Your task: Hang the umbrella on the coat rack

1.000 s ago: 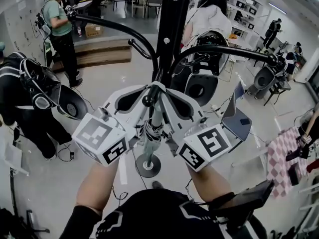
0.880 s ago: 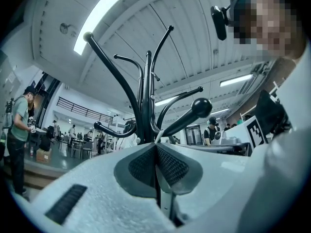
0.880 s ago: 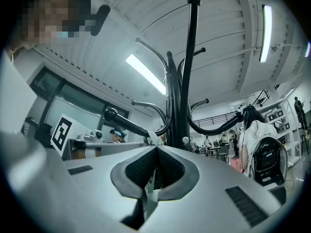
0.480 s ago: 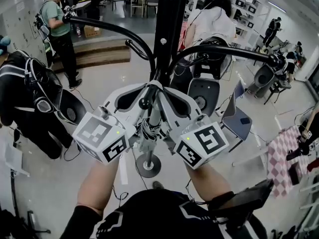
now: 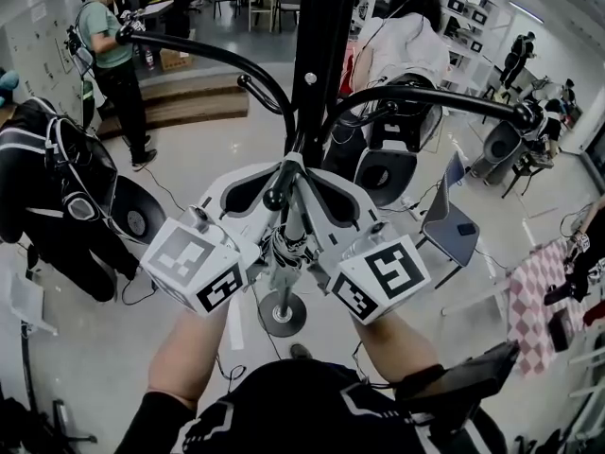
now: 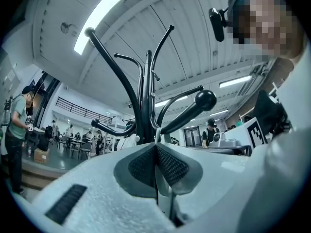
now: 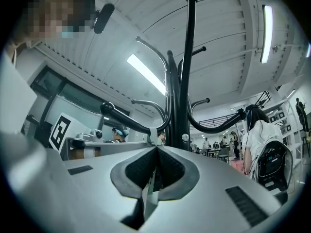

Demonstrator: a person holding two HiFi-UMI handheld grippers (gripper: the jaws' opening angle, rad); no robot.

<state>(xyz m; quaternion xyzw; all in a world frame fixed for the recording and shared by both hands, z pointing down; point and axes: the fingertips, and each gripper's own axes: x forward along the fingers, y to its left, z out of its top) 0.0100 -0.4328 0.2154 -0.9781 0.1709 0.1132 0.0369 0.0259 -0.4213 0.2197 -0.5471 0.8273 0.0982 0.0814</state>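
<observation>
The black coat rack (image 5: 317, 55) stands right in front of me, its curved hooks spreading out. A folded dark umbrella (image 5: 283, 250) hangs between my two grippers, just below a ball-tipped low hook (image 5: 274, 198). My left gripper (image 5: 281, 167) and right gripper (image 5: 303, 167) meet tip to tip at the pole, both shut on the umbrella's pale strap. In the left gripper view the strap (image 6: 157, 135) rises from the left gripper (image 6: 155, 145) to the hook arm (image 6: 187, 114). In the right gripper view the strap (image 7: 153, 132) wraps that hook (image 7: 127, 121) above the right gripper (image 7: 156, 147).
The rack's round base (image 5: 281, 314) sits on the pale floor below the umbrella. A person in black (image 5: 52, 197) bends at the left, another in white (image 5: 402, 50) stands behind the rack. A laptop on a chair (image 5: 450, 223) is to the right.
Both grippers have drifted slightly, the right one a little to the left, still closed on the strap. The umbrella keeps hanging below the low hook.
</observation>
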